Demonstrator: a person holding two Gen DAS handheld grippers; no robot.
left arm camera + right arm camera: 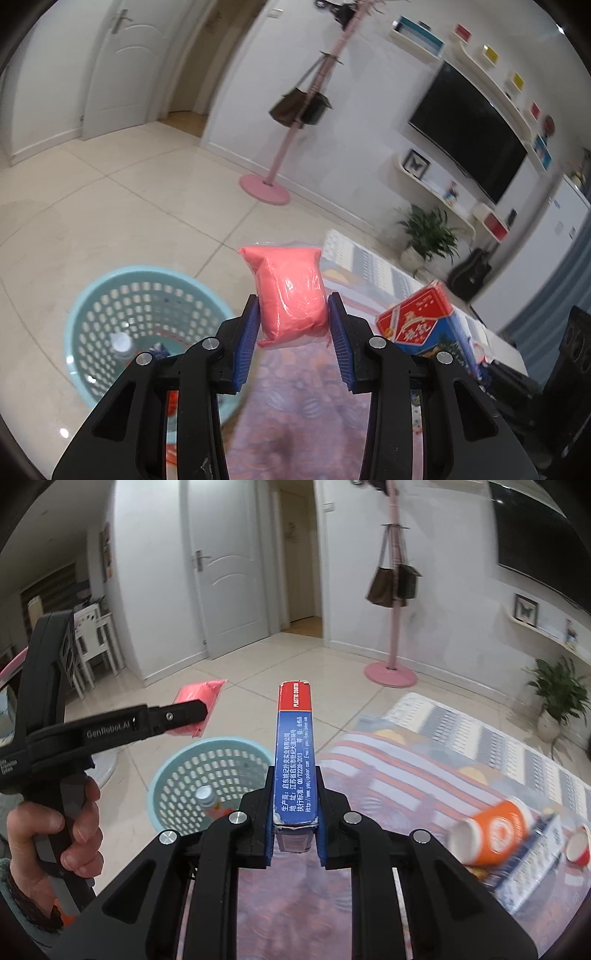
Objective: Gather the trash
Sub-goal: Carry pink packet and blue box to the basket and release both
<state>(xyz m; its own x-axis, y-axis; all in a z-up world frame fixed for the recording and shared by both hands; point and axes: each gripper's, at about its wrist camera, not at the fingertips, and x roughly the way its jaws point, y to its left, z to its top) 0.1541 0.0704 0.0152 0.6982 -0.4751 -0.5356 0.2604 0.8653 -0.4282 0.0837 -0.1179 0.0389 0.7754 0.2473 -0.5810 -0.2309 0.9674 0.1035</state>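
My left gripper (292, 314) is shut on a pink soft packet in clear wrap (290, 291), which stands up between the blue pads. In the right wrist view the same pink packet (201, 705) shows at the tip of the left gripper (192, 716), above and left of the basket. My right gripper (295, 794) is shut on a red and blue card box (295, 753), held edge-up. That card box (417, 319) appears at the right in the left wrist view. A light blue perforated basket (207, 768) stands on the floor below both, holding a bottle (207, 799); the basket (122, 314) sits lower left.
A table with a patterned cloth (406, 775) carries an orange cup on its side (495, 830), a blue-white carton (535, 856) and a red cup (578, 849). A pink coat stand (391, 672) with bags, a potted plant (557, 698) and a wall television (469, 129) stand beyond. A hand (74, 823) grips the left handle.
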